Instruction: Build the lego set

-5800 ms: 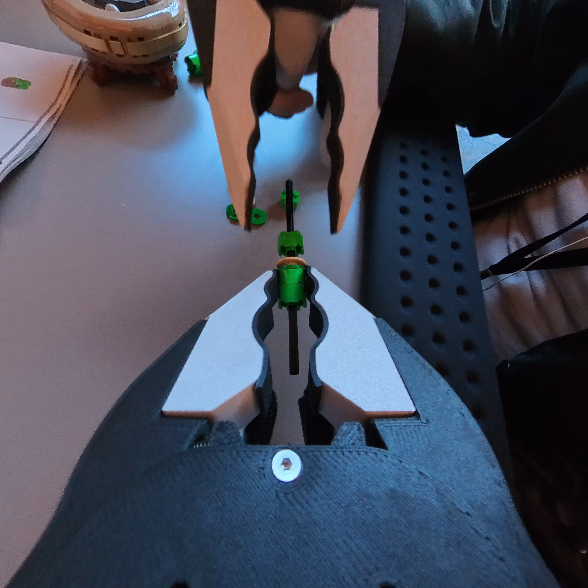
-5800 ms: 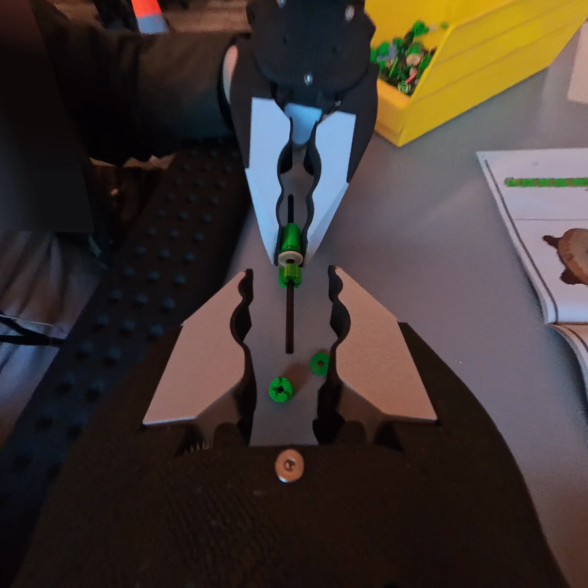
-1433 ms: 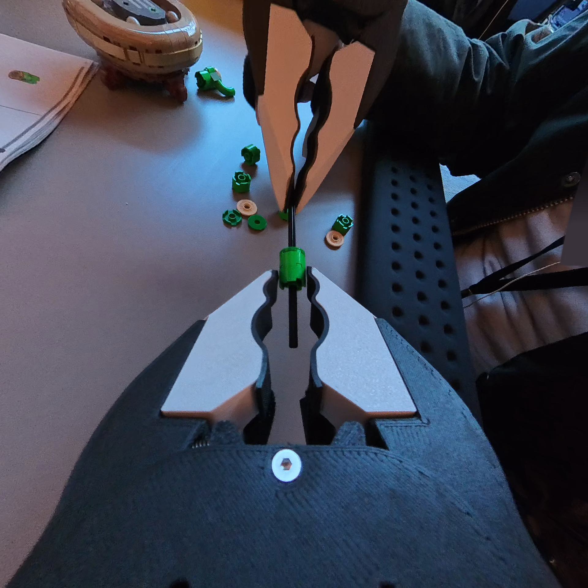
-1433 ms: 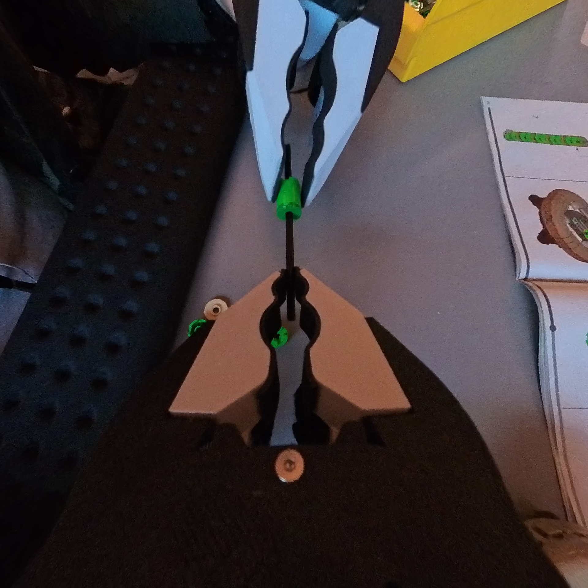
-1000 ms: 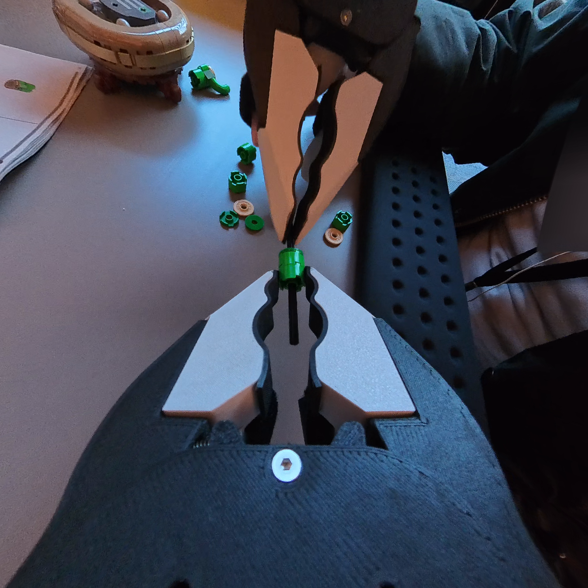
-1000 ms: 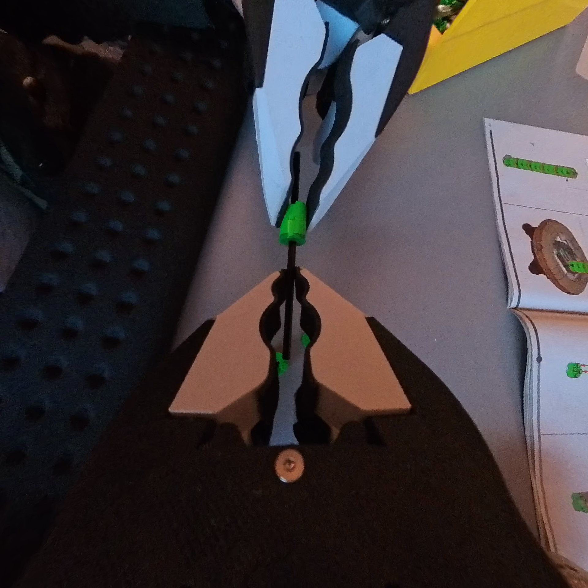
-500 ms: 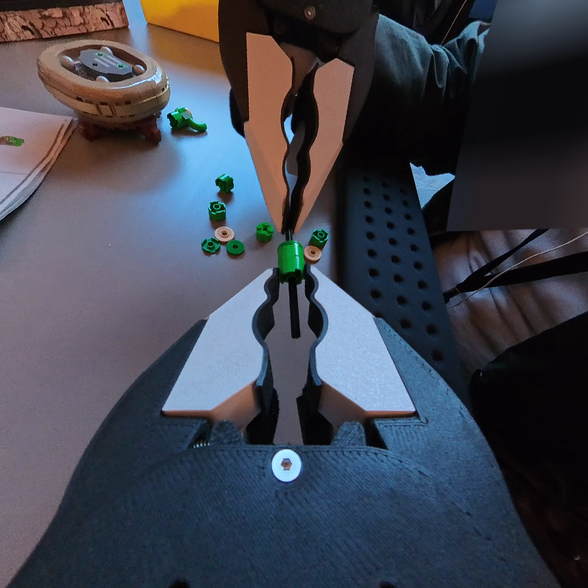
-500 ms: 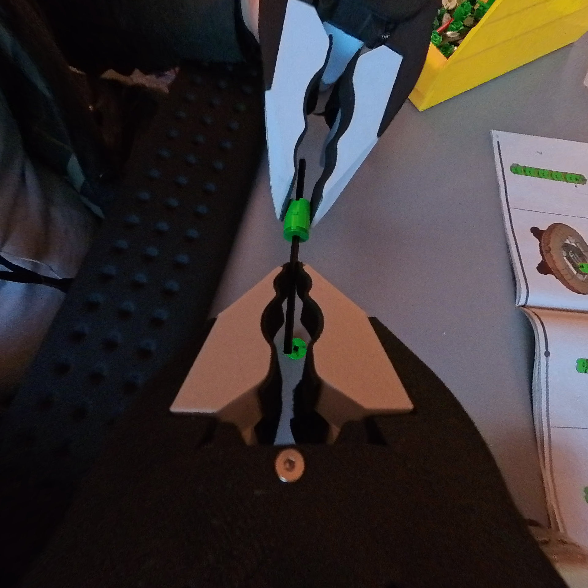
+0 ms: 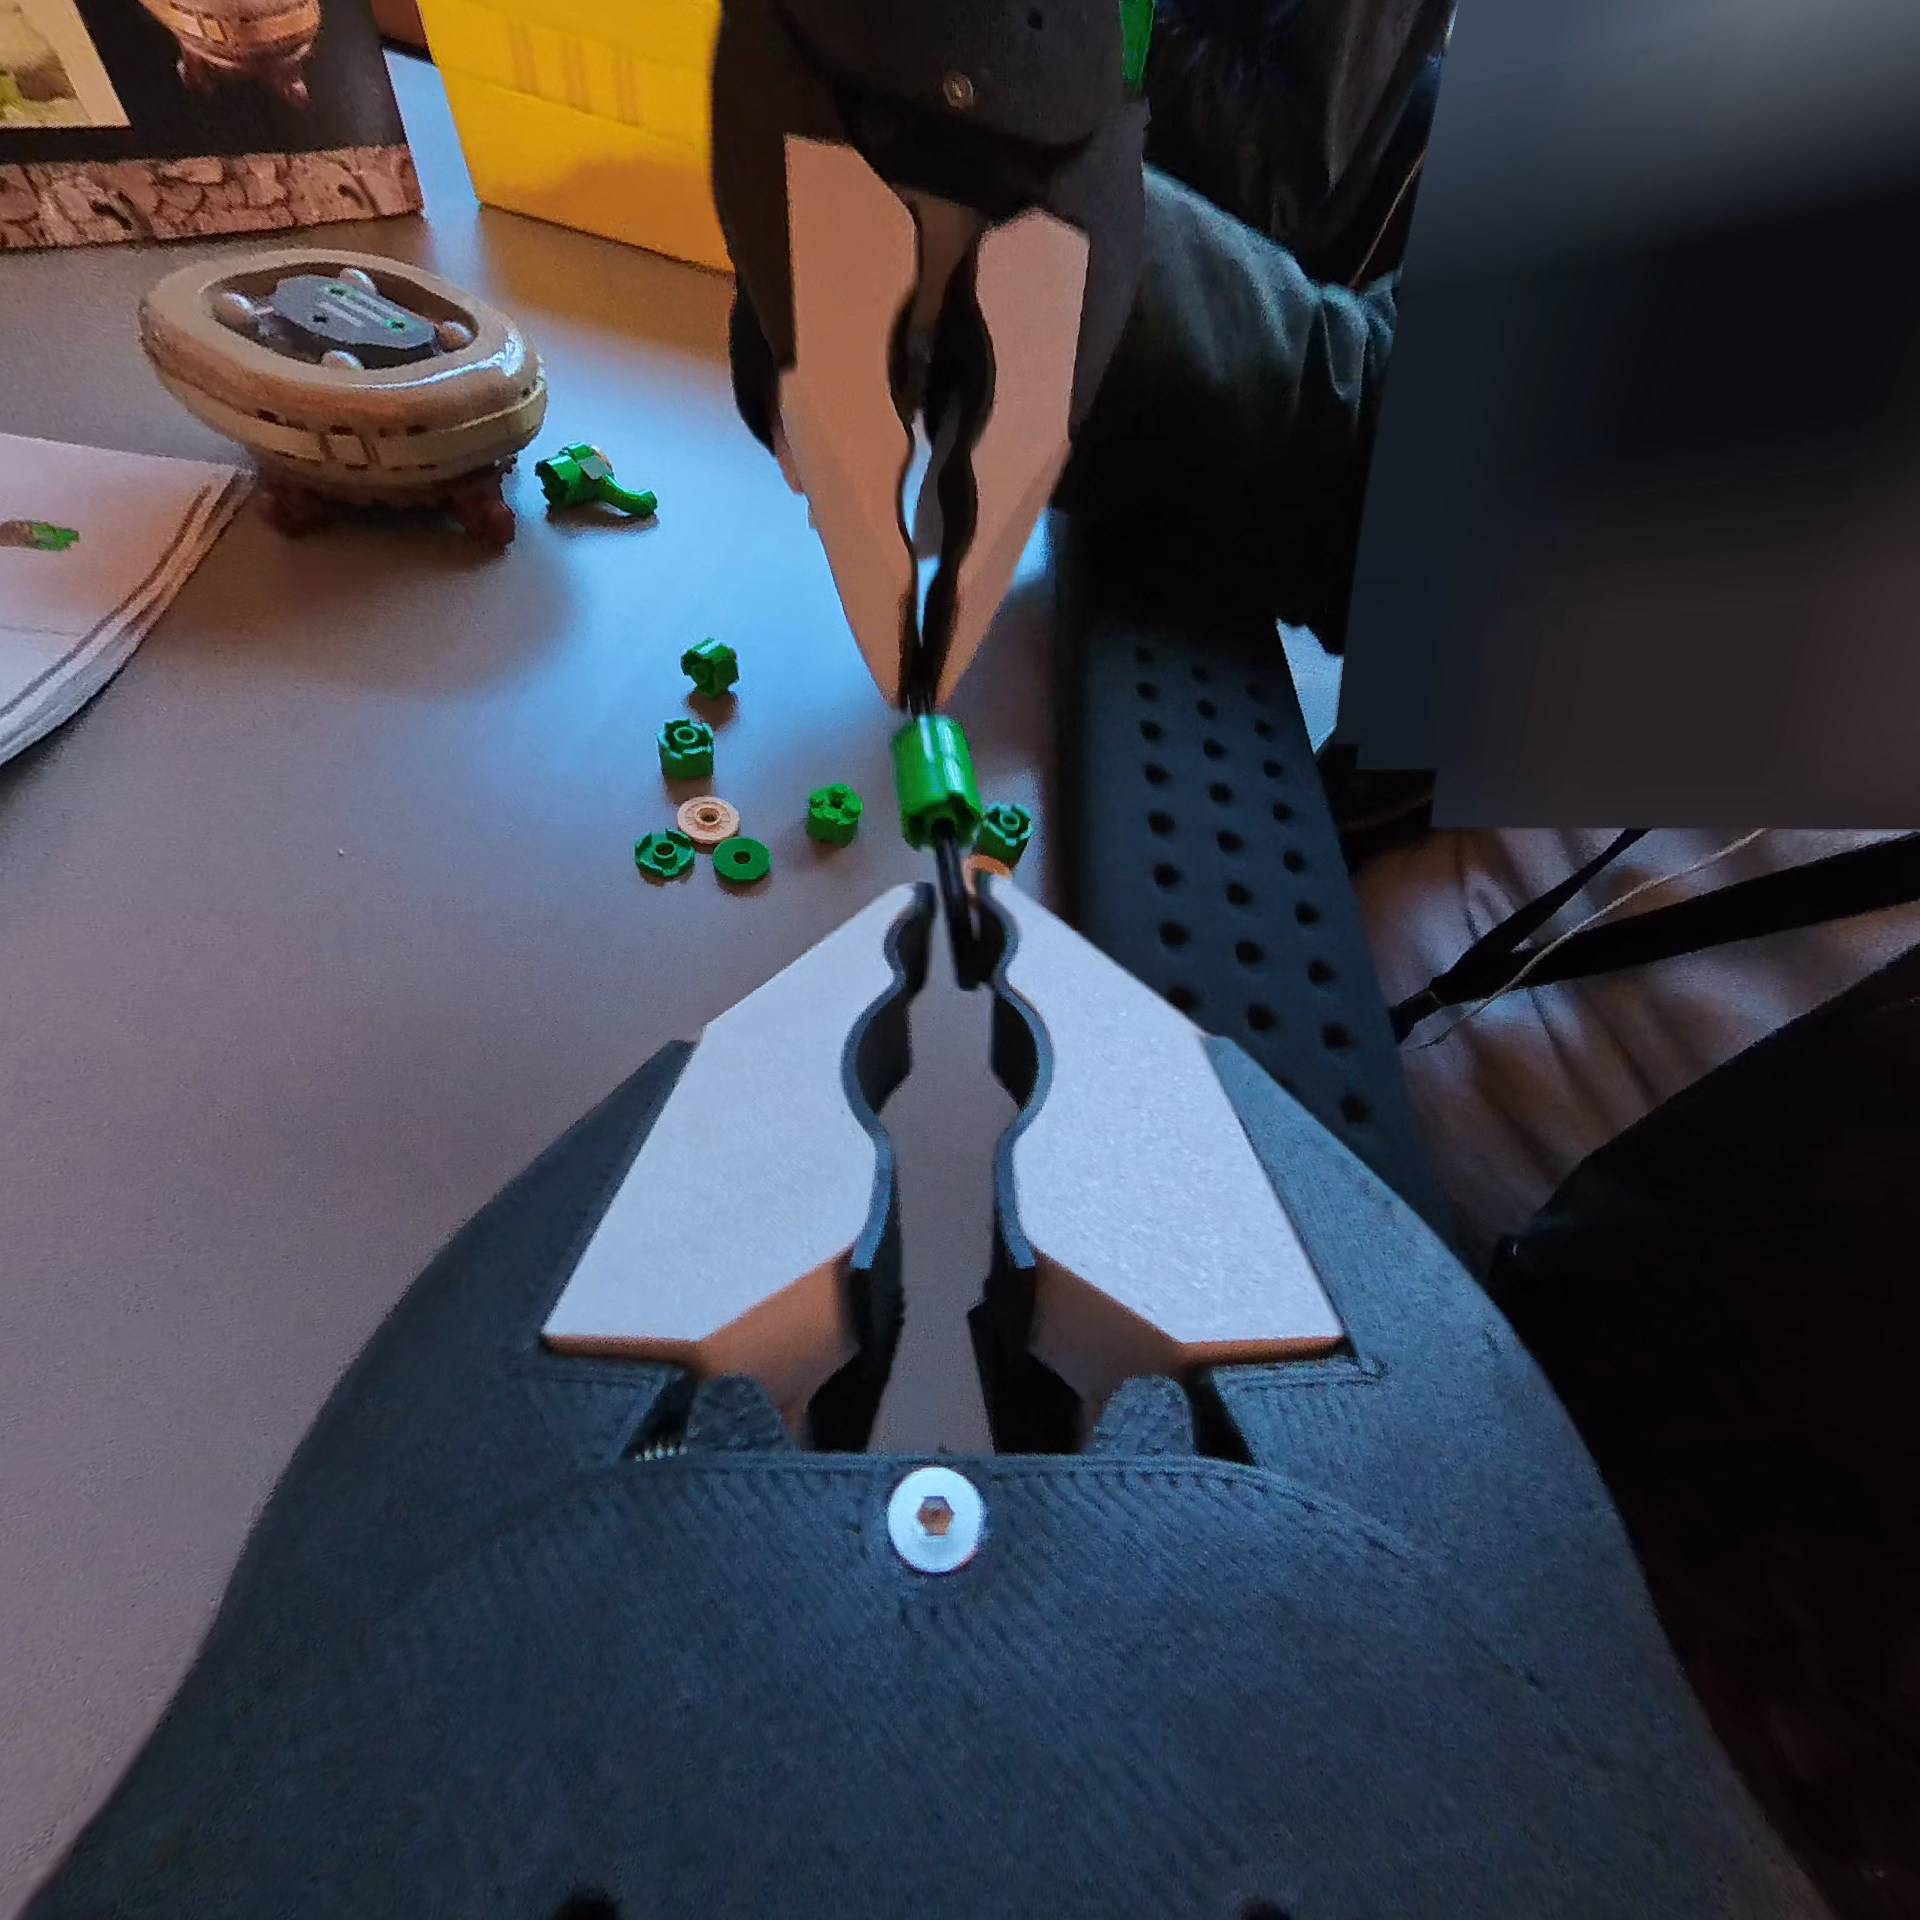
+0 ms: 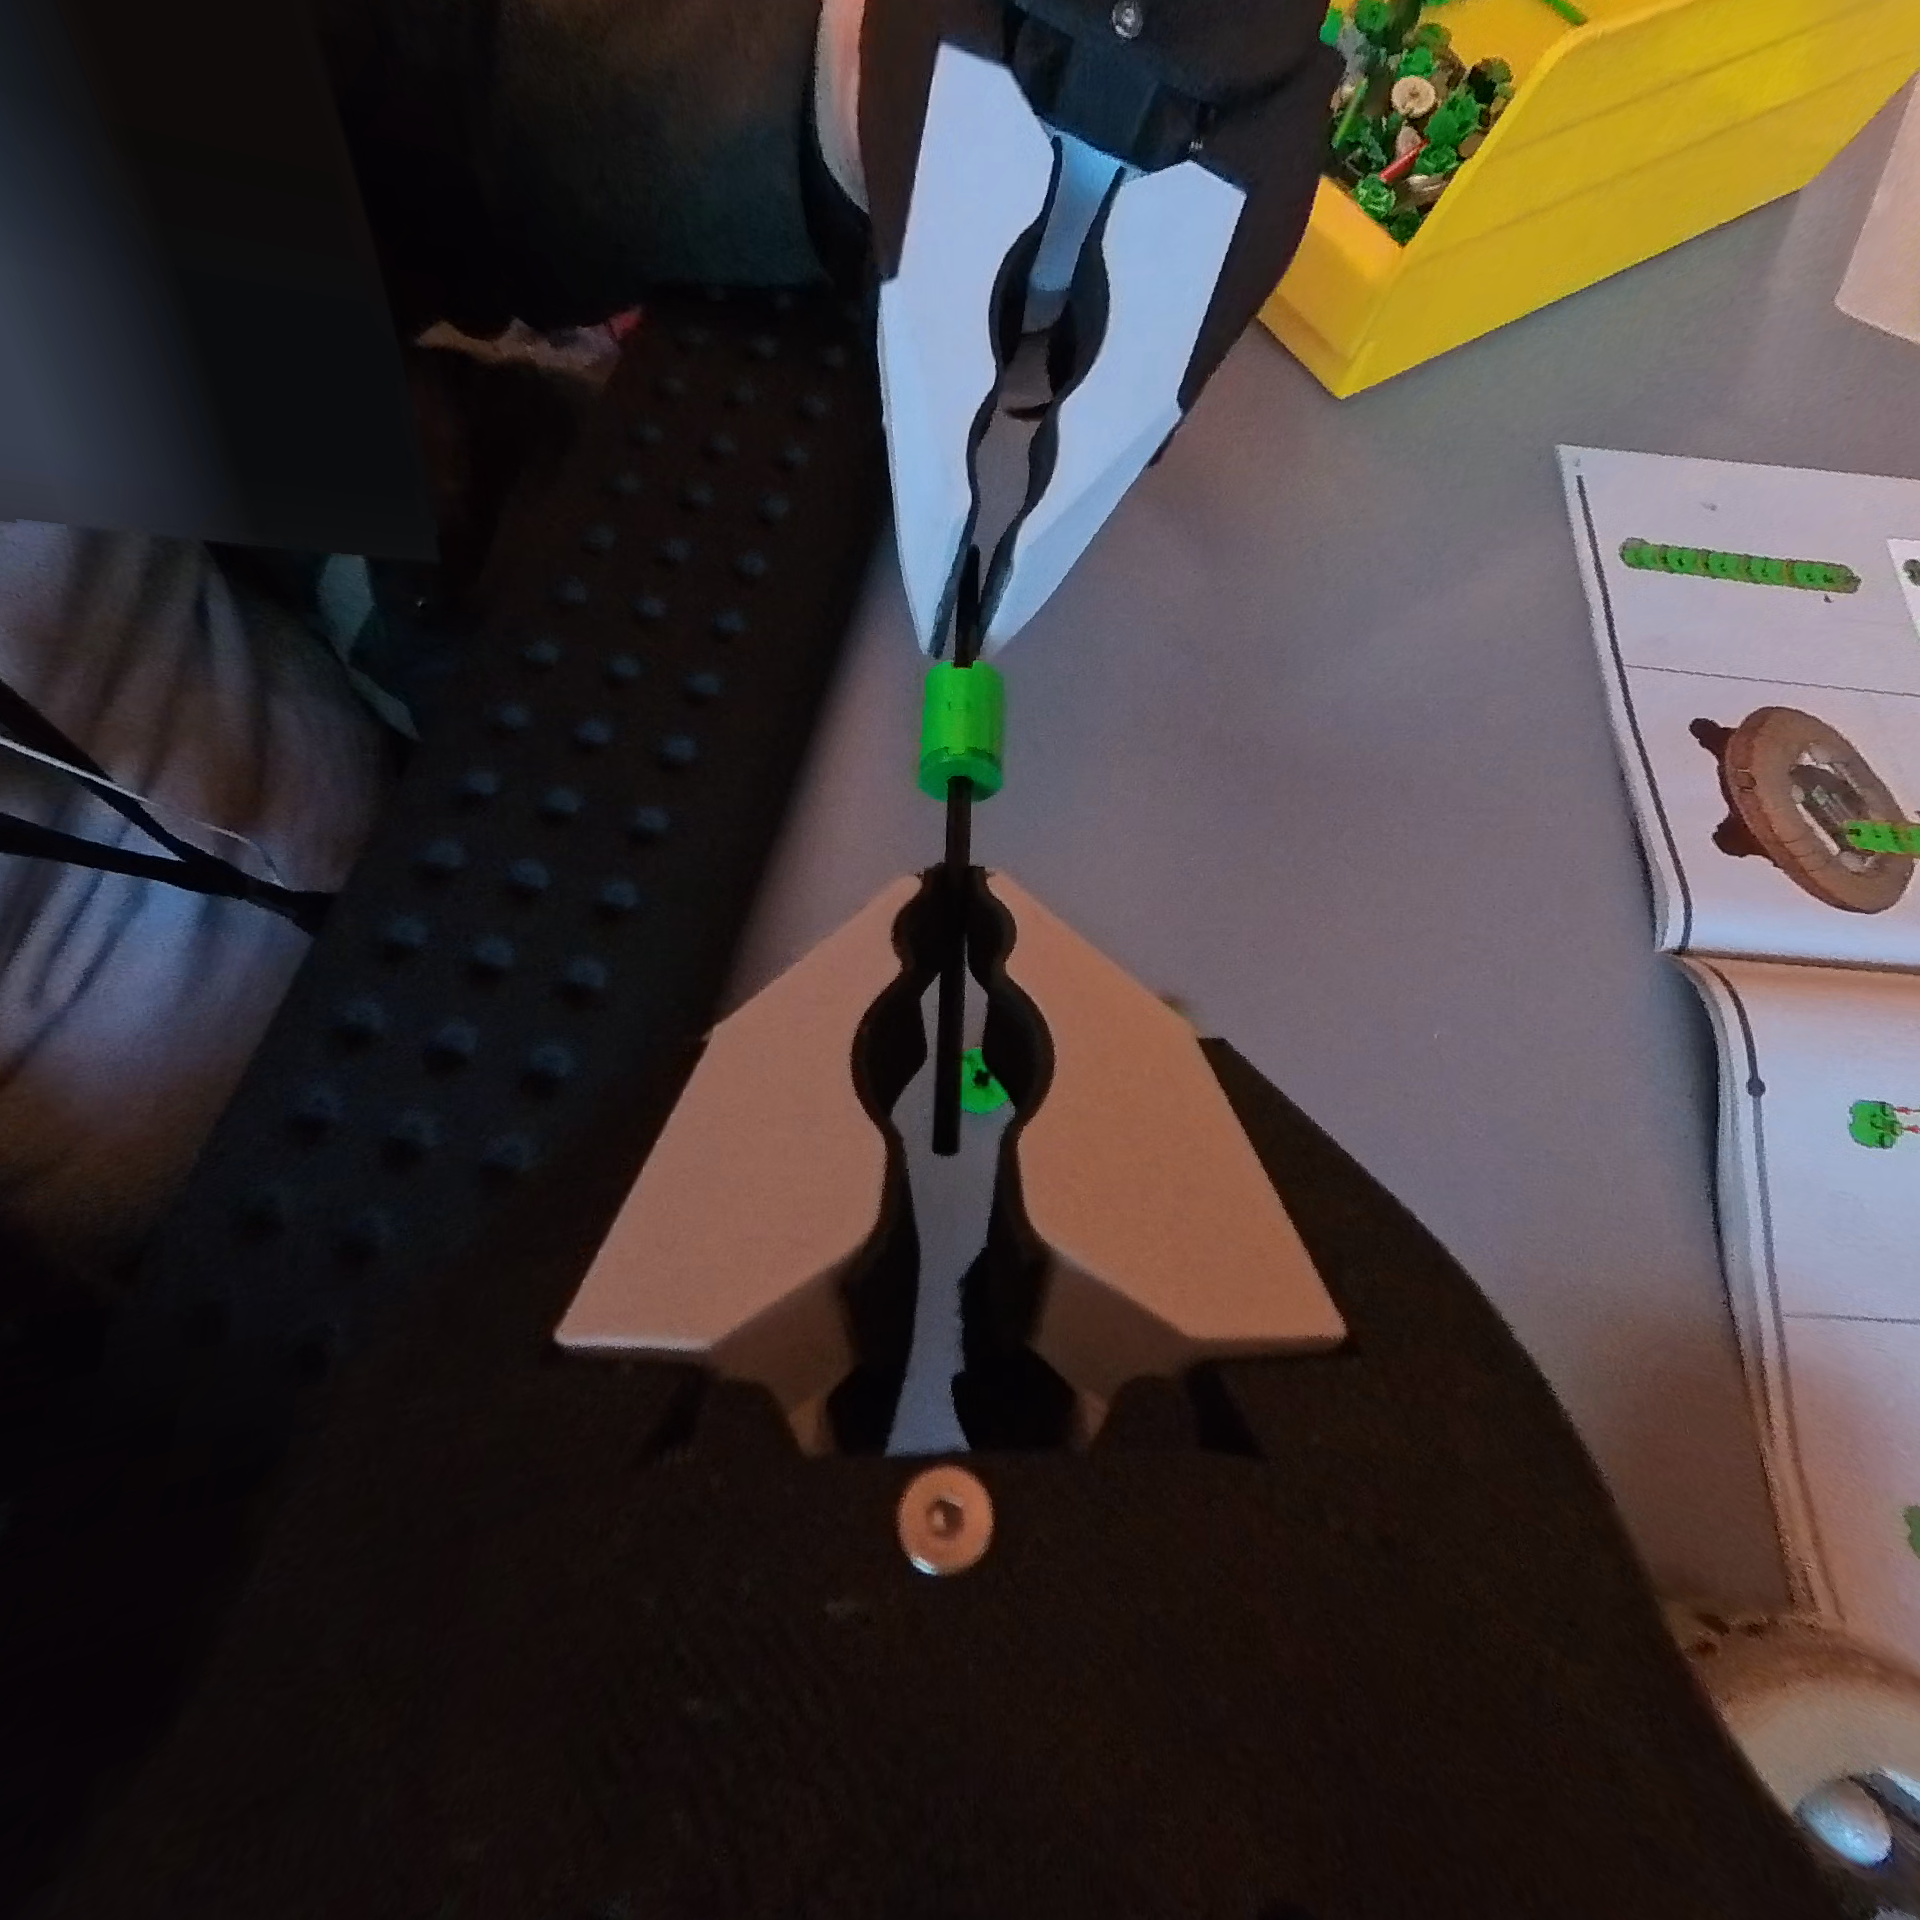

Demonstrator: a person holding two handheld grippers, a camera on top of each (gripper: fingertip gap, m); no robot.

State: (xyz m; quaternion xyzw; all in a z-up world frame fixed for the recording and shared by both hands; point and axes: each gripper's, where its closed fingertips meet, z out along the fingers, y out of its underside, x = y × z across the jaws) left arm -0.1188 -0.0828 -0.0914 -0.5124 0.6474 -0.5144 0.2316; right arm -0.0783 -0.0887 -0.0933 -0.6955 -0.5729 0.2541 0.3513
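Pinched at opposite ends by the narrowed left gripper [image 9: 961,914] and right gripper [image 10: 954,883], above the table [image 9: 312,935]: thin black axle [image 10: 951,997], light, stiff, likely slippery, best held on bare shaft beside the green sleeve [image 10: 962,732].

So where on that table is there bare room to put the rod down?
Free: the brown table between the booklet and the loose green pieces. Also free: the strip between the grippers and the open booklet in the right view. Crowded: around those pieces, beside the perforated black mat.
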